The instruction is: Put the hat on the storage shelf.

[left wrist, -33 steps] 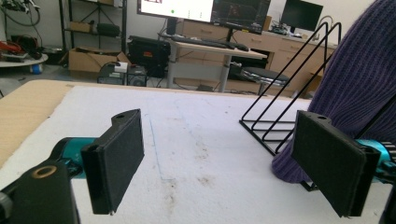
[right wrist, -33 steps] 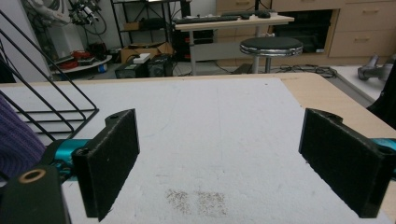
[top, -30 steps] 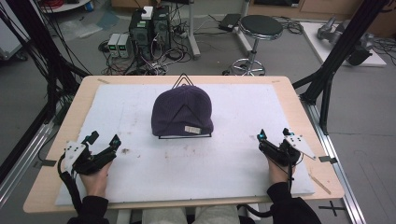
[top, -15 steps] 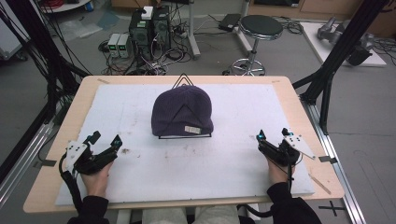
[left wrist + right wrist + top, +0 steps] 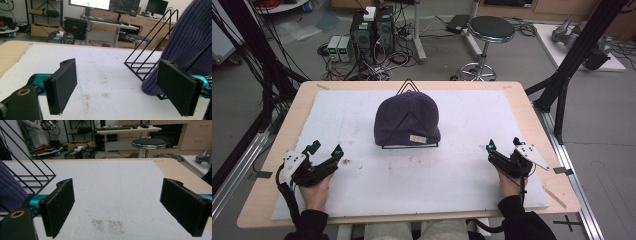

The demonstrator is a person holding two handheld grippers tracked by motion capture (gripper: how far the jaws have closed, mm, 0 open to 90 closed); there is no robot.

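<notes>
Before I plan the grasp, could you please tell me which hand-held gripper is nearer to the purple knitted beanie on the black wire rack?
Left, slightly. The left hand-held gripper sits left of the purple knitted beanie; the right hand-held gripper sits farther off on its right.

**Left gripper drifts slightly; little else differs**

The left gripper [image 5: 326, 154] sits a touch nearer the counter's [image 5: 532, 117] front-left edge than a second ago, jaws spread wide. The right gripper [image 5: 502, 150] shows barely any shift.
</notes>
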